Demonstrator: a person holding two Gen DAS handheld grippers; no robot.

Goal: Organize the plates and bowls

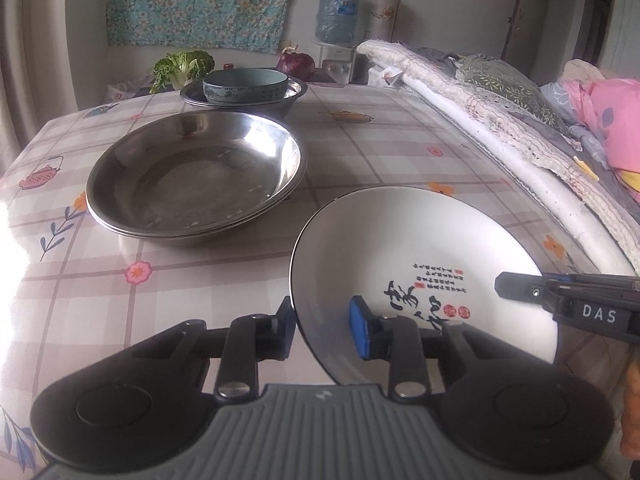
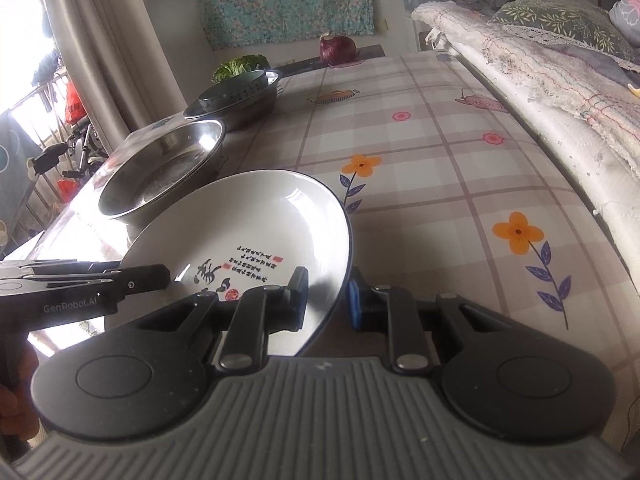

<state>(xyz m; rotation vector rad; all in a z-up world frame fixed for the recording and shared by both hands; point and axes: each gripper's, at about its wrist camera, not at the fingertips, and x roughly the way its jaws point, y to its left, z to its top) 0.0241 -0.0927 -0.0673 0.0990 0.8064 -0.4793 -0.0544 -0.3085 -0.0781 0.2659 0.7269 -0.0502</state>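
Observation:
A white plate (image 1: pixel 400 248) with black calligraphy is held between both grippers, tilted above the table. My left gripper (image 1: pixel 322 330) is shut on its left rim, one finger over and one under. My right gripper (image 2: pixel 326 300) is shut on its right rim (image 2: pixel 280 216) the same way. Stacked steel plates (image 1: pixel 196 176) lie on the table just beyond, also in the right wrist view (image 2: pixel 160 168). Farther back a teal bowl (image 1: pixel 245 85) sits inside a steel basin (image 1: pixel 292 98).
The table has a checked flowered cloth (image 1: pixel 400 148). A folded quilt and bedding (image 1: pixel 500 120) run along its right edge. A cabbage (image 1: pixel 182 66) and a red onion (image 1: pixel 296 64) lie at the far end, before a water dispenser (image 1: pixel 336 16).

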